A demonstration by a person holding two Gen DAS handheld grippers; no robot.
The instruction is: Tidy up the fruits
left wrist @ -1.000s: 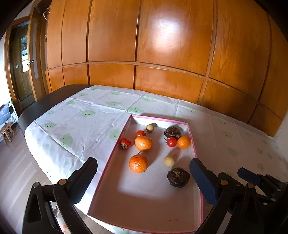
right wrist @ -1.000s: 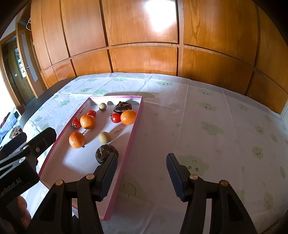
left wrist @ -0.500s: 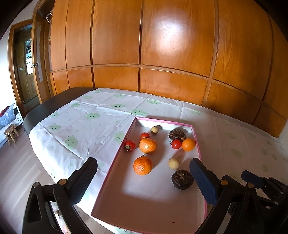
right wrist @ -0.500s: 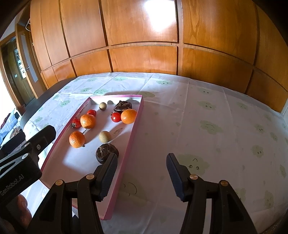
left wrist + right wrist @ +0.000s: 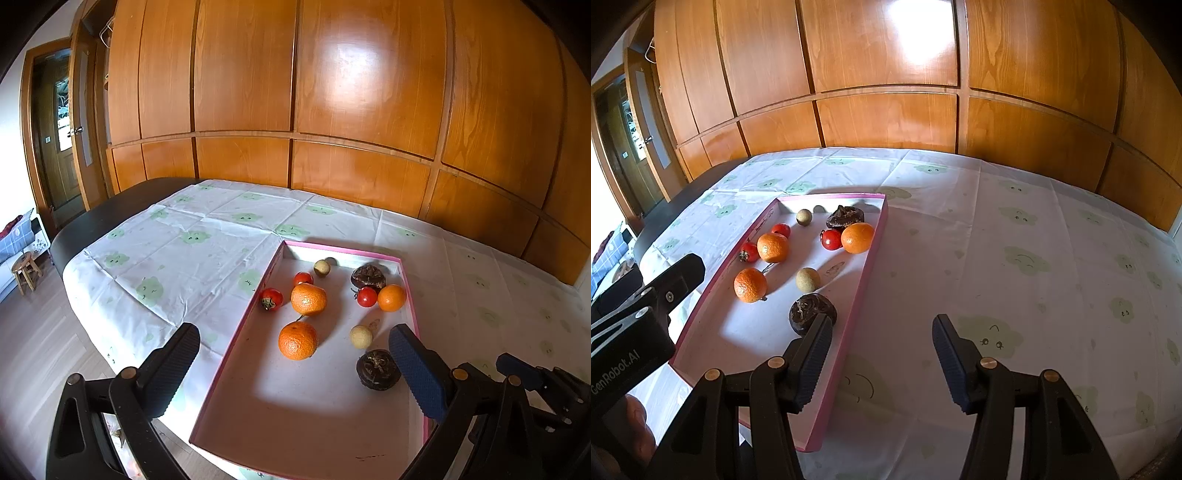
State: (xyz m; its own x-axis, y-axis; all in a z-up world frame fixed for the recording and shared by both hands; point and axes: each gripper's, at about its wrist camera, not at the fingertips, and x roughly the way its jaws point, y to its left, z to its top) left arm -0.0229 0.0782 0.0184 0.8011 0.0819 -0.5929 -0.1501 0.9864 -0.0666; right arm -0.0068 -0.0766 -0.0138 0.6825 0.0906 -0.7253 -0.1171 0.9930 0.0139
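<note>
Left gripper (image 5: 293,363) jaws wide, empty, above pink tray (image 5: 236,339). Right gripper (image 5: 881,349) jaws apart, empty, over tray's edge.

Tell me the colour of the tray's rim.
Pink. The tray's rim is pink around a white floor, clearest in the right wrist view.

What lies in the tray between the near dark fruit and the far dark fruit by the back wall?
In the left wrist view, between the near dark fruit and far dark fruit: a pale round fruit and a red tomato.
</note>
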